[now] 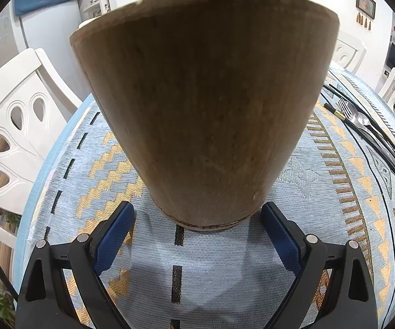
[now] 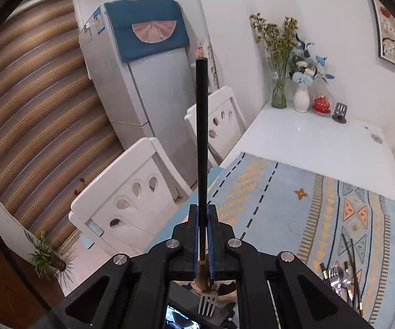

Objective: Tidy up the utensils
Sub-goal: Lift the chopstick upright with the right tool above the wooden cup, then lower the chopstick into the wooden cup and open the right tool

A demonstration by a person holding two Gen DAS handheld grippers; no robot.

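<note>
Your right gripper (image 2: 203, 213) is clamped on a black-handled steel fork (image 2: 202, 137), handle running forward past the jaws, tines behind them. It's light, stiff and slick; you grip near the neck, so it may pivot. Your left gripper (image 1: 197, 213) has jaws apart flanking the base of the tan wooden tapered holder cup (image 1: 203, 104); contact unclear. Remaining black chopsticks and silver cutlery (image 1: 361, 120) lie right of the left jaws on the blue patterned cloth (image 1: 211, 260); white chairs (image 1: 11, 126) nearby, nothing blocking
</note>
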